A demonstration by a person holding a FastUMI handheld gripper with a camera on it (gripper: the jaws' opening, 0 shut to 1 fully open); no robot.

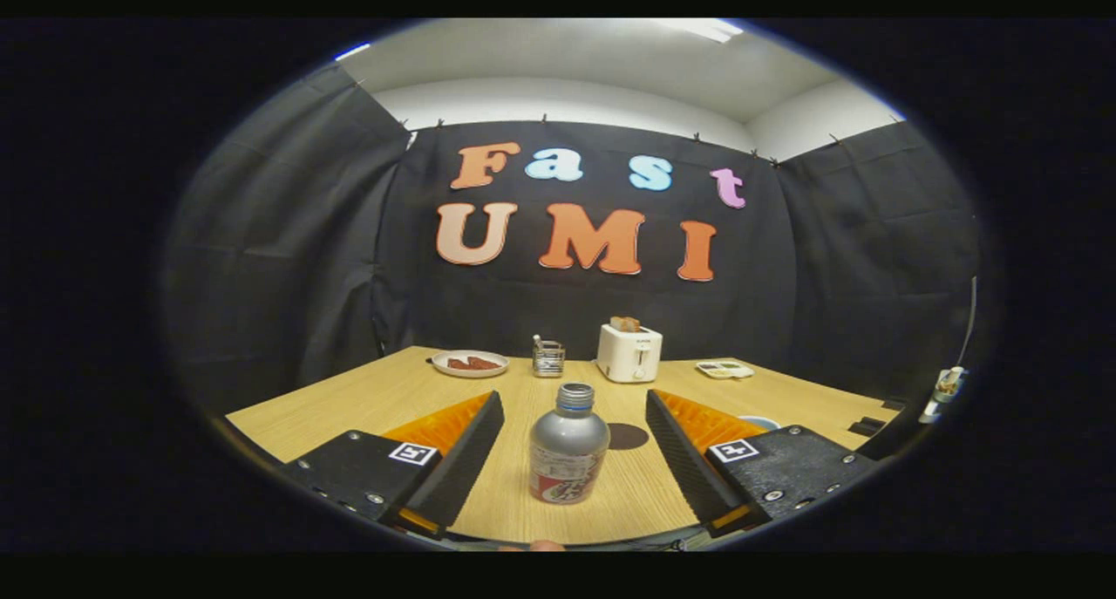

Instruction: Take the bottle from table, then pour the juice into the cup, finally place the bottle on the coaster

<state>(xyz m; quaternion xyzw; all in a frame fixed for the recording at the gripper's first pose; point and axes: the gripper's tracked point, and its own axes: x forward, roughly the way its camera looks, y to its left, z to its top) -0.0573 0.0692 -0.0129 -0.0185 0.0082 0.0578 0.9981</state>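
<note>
A silver bottle [568, 446] with a ribbed cap and a red and white label stands upright on the wooden table [366, 398], between my two fingers. My gripper [575, 403] is open, with clear gaps on both sides of the bottle. The left finger [462, 459] and the right finger [684, 459] are black with orange backs. A dark round coaster [628, 436] lies flat just behind the bottle, to its right. Past the right finger shows the rim of a blue and white cup [760, 422], mostly hidden by that finger.
At the table's back stand a white toaster [629, 352] with toast in it, a small metal holder [548, 357], a white plate [470, 364] with reddish food, and a flat white tray [724, 370]. Small dark blocks [867, 425] lie at the right edge.
</note>
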